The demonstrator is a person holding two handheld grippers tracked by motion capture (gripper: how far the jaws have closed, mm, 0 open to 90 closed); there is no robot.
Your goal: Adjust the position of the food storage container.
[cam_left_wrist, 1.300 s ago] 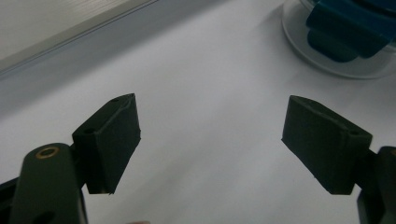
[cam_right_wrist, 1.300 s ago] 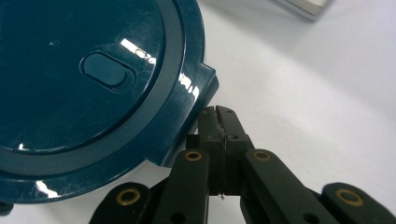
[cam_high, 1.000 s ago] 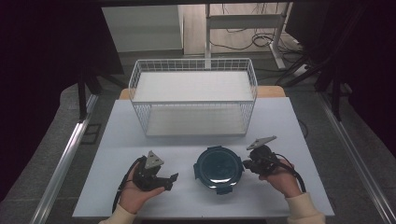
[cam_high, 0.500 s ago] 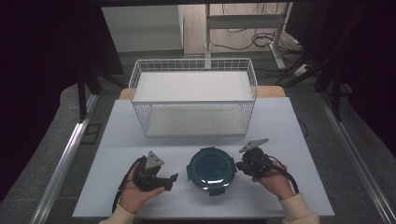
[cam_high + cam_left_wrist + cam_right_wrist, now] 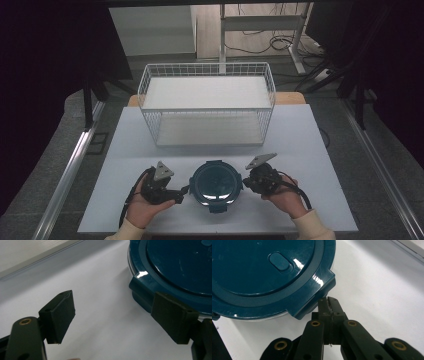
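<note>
A round, dark teal plastic food container with a clip-on lid sits at the near edge of the white table, midway between the two hand-held grippers, with a white wire basket standing well apart at the far side. The left gripper rests just beside the container's left flank, its jaws spread wide; in the left gripper view one black pad lies against a locking tab on the lid's rim while the other pad stands clear over bare table. The right gripper is at the container's right flank, its jaws pressed together with nothing between them, and in the right gripper view their tips touch the underside of another lid tab. The work in hand appears to be unlatching the lid, with the right gripper placed to pry its tab. The next move likely calls for an upward flick of those closed tips under the tab while the left gripper steadies the container so it does not slide.
</note>
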